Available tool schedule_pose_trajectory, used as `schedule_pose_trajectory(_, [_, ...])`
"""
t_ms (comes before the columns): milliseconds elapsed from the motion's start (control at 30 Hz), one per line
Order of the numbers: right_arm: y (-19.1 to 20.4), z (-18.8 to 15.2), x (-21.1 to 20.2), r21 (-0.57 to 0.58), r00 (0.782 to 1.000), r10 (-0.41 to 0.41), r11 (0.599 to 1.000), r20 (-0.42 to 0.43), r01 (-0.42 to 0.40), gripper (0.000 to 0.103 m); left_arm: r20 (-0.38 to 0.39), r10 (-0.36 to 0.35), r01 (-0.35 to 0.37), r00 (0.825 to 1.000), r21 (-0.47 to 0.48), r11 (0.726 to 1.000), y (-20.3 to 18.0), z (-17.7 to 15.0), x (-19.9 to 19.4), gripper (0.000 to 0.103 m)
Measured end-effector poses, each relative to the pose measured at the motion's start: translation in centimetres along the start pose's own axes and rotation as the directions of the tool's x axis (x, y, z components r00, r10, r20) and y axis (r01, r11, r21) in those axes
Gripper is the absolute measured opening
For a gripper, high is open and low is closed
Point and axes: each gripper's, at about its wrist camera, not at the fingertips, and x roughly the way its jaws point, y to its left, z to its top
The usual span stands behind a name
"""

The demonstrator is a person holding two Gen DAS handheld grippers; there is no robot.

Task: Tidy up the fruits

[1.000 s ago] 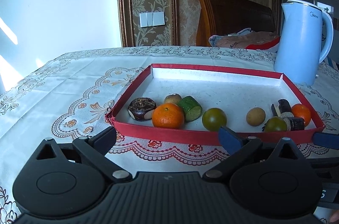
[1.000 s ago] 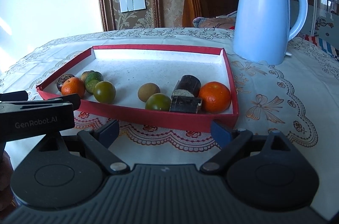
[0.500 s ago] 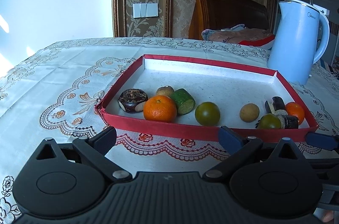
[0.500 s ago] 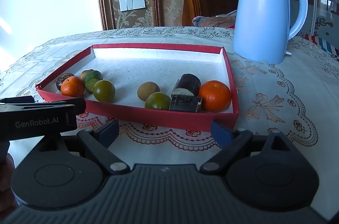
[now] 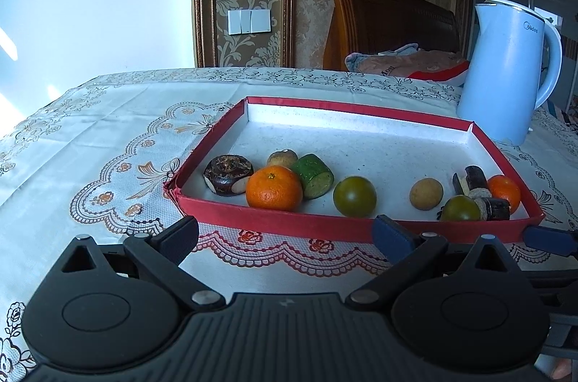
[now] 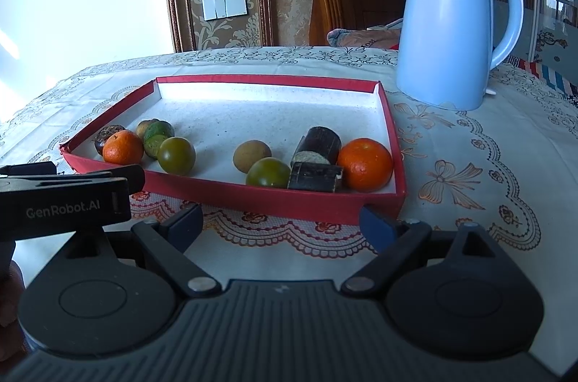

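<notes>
Both grippers spread, empty — left gripper (image 5: pixel 285 234), right gripper (image 6: pixel 280 223) short of red tray (image 6: pixel 274 199). Fruits ahead inside: orange (image 6: pixel 365 164) ahead-right of right gripper. Approach over near rim — straddle fruit, squeeze gently.

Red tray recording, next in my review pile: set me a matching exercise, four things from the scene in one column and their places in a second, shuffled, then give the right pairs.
Things:
1. kettle
2. cucumber piece
3. pale brown round fruit
4. right gripper

Places:
A. in the red tray, between the two green tomatoes
B. on the tablecloth outside the tray, beyond its far right corner
C. over the tablecloth, just short of the tray's near wall
D. in the tray's left group, right behind the orange

Pairs: 1-B, 2-D, 3-A, 4-C
</notes>
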Motion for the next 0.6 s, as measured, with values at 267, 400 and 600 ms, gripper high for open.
schedule_pose_trajectory(267, [0.02,-0.02,-0.01,0.000,1.000,-0.001,1.000,-0.001,0.001,0.093,0.001,0.000,0.000,1.000,0.000,1.000,0.04,-0.01,0.09,0.103])
schedule_pose_trajectory(400, [0.01,0.00,-0.02,0.000,1.000,-0.002,1.000,-0.002,0.002,0.093,0.004,0.003,-0.003,1.000,0.002,1.000,0.02,-0.02,0.09,0.103])
schedule_pose_trajectory(600, [0.01,-0.01,-0.02,0.000,1.000,-0.002,1.000,-0.002,0.002,0.093,0.009,0.008,-0.008,1.000,0.005,1.000,-0.07,-0.08,0.06,0.103])
